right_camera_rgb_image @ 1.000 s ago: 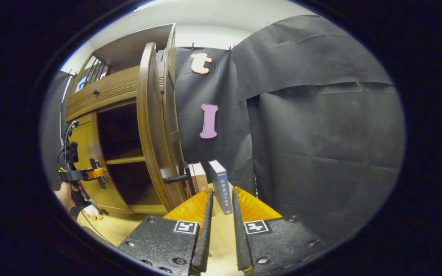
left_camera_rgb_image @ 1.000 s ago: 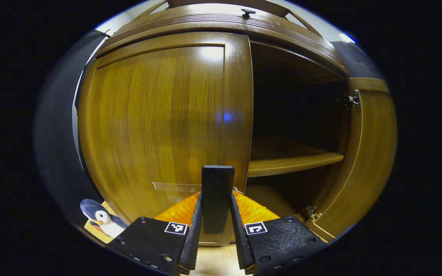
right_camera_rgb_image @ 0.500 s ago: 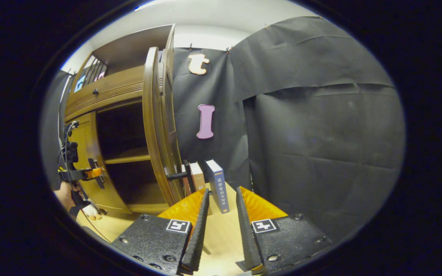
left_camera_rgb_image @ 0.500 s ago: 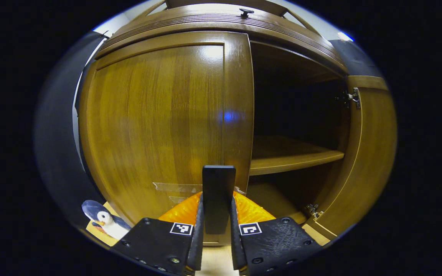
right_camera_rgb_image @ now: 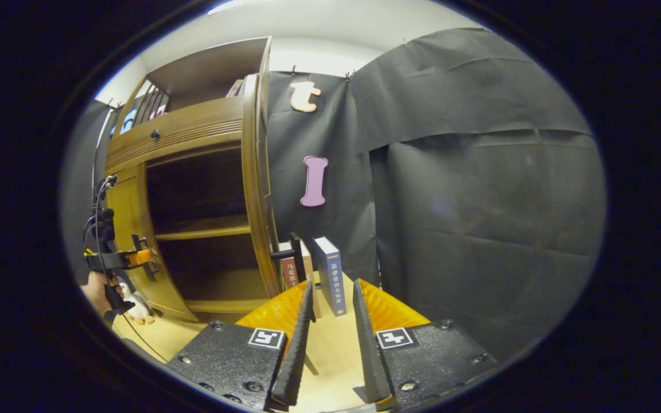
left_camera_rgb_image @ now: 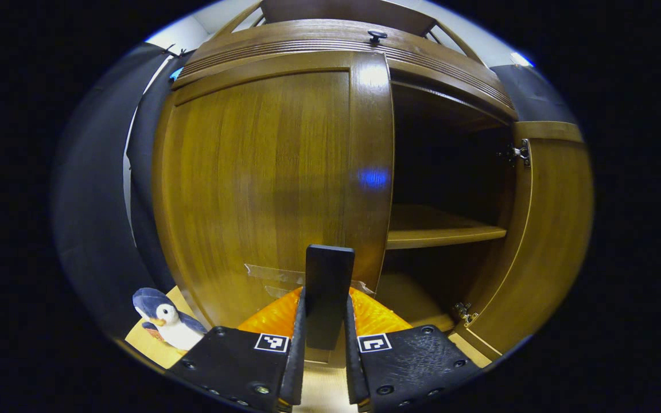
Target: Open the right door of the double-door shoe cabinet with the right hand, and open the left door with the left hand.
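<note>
In the left gripper view, the brown left door (left_camera_rgb_image: 273,172) of the shoe cabinet stands slightly ajar. My left gripper (left_camera_rgb_image: 323,298) is shut on its flat black handle (left_camera_rgb_image: 329,267). The right door (left_camera_rgb_image: 554,229) is swung wide open, baring the dark inside and a shelf (left_camera_rgb_image: 445,234). In the right gripper view, that right door (right_camera_rgb_image: 257,195) appears edge-on, with its black handle (right_camera_rgb_image: 294,252) sticking out. My right gripper (right_camera_rgb_image: 333,295) is open and holds nothing, a little in front of that handle. The left gripper (right_camera_rgb_image: 142,259) shows far left at the left door (right_camera_rgb_image: 127,229), held by a hand.
A penguin toy (left_camera_rgb_image: 165,318) sits on the light wooden floor left of the cabinet. Books (right_camera_rgb_image: 330,275) stand upright beside the open right door, against the black cloth wall. A small knob (left_camera_rgb_image: 376,34) sits on the cabinet's top drawer front.
The right door has swung wider, now edge-on. My right gripper's fingers have spread and drawn back from its handle. The left door has come out a little with my left gripper.
</note>
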Demonstrator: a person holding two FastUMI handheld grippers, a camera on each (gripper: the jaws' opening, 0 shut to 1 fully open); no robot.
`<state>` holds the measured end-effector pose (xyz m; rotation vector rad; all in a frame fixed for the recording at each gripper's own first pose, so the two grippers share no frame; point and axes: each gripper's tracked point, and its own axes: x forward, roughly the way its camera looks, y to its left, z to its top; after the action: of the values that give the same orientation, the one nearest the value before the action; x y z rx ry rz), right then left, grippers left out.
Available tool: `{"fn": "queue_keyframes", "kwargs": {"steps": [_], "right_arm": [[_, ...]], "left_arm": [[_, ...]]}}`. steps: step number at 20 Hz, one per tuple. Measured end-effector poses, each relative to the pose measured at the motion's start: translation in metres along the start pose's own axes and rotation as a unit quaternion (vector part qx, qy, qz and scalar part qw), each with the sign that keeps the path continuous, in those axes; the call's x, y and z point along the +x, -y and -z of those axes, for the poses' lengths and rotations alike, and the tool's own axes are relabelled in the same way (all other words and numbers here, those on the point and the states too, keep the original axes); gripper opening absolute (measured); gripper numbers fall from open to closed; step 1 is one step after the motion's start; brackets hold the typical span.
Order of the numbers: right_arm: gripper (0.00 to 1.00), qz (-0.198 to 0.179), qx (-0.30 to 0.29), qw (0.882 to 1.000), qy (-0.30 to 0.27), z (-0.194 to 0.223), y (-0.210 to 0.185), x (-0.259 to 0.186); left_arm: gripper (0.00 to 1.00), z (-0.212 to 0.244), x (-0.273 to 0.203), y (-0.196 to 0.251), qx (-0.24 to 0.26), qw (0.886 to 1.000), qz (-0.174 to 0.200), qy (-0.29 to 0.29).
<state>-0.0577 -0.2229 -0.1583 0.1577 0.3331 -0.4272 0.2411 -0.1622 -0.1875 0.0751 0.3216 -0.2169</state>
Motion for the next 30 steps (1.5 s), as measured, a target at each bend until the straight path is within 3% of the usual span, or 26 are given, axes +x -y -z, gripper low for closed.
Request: {"fn": "queue_keyframes", "kwargs": {"steps": [2, 3, 4, 5, 6, 7, 9, 10, 11, 12, 13, 14, 15, 30], "right_arm": [[0.45, -0.006, -0.004, 1.0, 0.001, 0.002, -0.006, -0.007], [0.46, -0.009, -0.006, 1.0, 0.0, 0.002, -0.008, -0.011], [0.46, -0.014, -0.008, 1.0, 0.002, 0.001, -0.011, -0.012], [0.46, -0.016, -0.012, 1.0, 0.004, 0.0, -0.012, -0.013], [0.46, -0.018, -0.015, 1.0, 0.005, 0.0, -0.013, -0.013], [0.45, -0.019, -0.017, 1.0, 0.005, -0.001, -0.015, -0.014], [0.45, -0.025, -0.018, 1.0, 0.006, -0.002, -0.019, -0.015], [0.46, -0.027, -0.019, 0.999, 0.007, -0.003, -0.021, -0.016], [0.46, -0.03, -0.021, 0.999, 0.008, -0.003, -0.024, -0.016], [0.46, -0.031, -0.024, 0.999, 0.008, -0.002, -0.025, -0.016], [0.47, -0.036, -0.025, 0.999, 0.008, -0.003, -0.028, -0.016], [0.45, -0.037, -0.026, 0.999, 0.008, -0.002, -0.031, -0.016], [0.45, -0.041, -0.027, 0.999, 0.008, -0.003, -0.035, -0.016], [0.46, -0.074, -0.05, 0.996, 0.007, 0.003, -0.074, -0.026]], "left_arm": [[0.22, 0.001, -0.003, 0.0, -0.001, 1.0, -0.003, -0.001], [0.3, 0.003, -0.005, -0.001, 0.001, 1.0, -0.002, -0.004], [0.22, 0.004, -0.006, -0.002, 0.0, 1.0, -0.003, -0.005], [0.22, 0.005, -0.009, -0.003, -0.003, 1.0, -0.004, -0.007], [0.3, 0.004, -0.013, -0.003, -0.004, 1.0, -0.008, -0.005], [0.22, 0.005, -0.016, -0.004, -0.005, 1.0, -0.011, -0.005], [0.22, 0.007, -0.025, -0.007, -0.008, 1.0, -0.016, -0.003], [0.3, 0.007, -0.03, -0.008, -0.01, 1.0, -0.016, -0.003], [0.22, 0.008, -0.033, -0.011, -0.011, 1.0, -0.015, -0.003], [0.3, 0.009, -0.039, -0.012, -0.01, 1.0, -0.015, -0.003], [0.22, 0.009, -0.043, -0.014, -0.008, 1.0, -0.015, -0.004], [0.3, 0.01, -0.048, -0.017, -0.005, 1.0, -0.016, -0.003], [0.21, 0.011, -0.052, -0.02, -0.006, 1.0, -0.018, -0.003], [0.21, 0.023, -0.118, -0.07, -0.051, 0.997, -0.064, -0.004]]}}
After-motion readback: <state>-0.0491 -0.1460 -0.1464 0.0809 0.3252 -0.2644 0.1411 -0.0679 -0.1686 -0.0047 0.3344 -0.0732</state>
